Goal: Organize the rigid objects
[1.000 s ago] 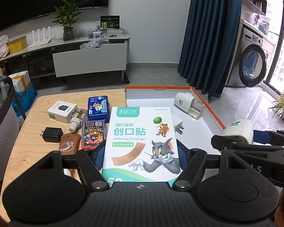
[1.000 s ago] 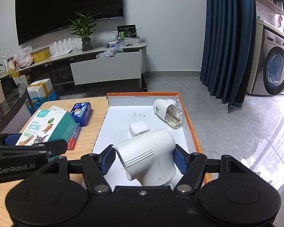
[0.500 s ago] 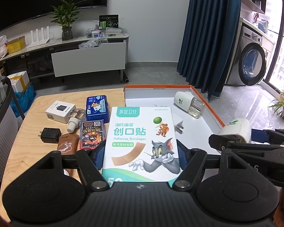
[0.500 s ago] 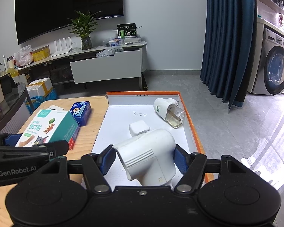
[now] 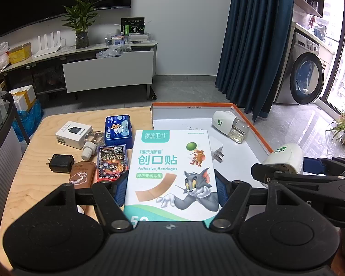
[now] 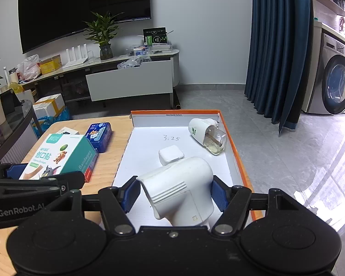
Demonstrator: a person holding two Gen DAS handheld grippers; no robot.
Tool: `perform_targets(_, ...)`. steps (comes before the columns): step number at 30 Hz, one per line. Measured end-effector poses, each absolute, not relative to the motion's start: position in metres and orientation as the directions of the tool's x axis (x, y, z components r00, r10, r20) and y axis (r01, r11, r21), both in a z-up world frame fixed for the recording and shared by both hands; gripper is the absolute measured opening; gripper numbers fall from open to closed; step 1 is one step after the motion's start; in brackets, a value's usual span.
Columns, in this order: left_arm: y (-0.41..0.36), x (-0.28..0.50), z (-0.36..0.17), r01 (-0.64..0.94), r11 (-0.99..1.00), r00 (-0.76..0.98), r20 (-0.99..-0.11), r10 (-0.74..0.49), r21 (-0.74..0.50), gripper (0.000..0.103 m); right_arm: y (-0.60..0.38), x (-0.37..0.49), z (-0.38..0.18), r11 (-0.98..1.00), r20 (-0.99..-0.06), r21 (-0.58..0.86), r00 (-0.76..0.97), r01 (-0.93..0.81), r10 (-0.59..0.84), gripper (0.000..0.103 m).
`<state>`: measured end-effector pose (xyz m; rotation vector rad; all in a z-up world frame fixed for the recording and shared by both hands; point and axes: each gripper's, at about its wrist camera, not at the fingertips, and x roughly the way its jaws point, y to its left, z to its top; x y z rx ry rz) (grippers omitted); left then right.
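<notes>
The left gripper (image 5: 171, 188) is holding a bandage box (image 5: 171, 177) tight, its jaws pressing on both sides of it. The box is sitting up off the desk (image 5: 34, 184). Just past the jaws on the left, a card pack (image 5: 112, 163), a blue tin (image 5: 117, 130), a brown bottle (image 5: 81, 176), a black plug (image 5: 60, 163) and a white charger box (image 5: 73, 134) are lying on the desk.

The right gripper (image 6: 176, 194) is squeezing a white plug-in device (image 6: 179, 193) between its jaws, over the near end of the orange-edged tray (image 6: 238, 161). Ahead of those jaws, inside the tray, a small white charger (image 6: 171, 154) and another plug-in device with a clear bottle (image 6: 207, 135) are lying down.
</notes>
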<state>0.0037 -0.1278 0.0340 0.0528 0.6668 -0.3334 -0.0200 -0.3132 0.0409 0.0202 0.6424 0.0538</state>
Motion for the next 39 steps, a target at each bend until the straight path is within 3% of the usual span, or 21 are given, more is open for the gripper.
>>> perform_targets(39,-0.1307,0.0023,0.0327,0.321,0.946,0.736,-0.615,-0.283,-0.051,0.072,-0.3105,-0.0207,0.0394,0.998,-0.604,0.04,0.795,-0.047,0.062,0.078)
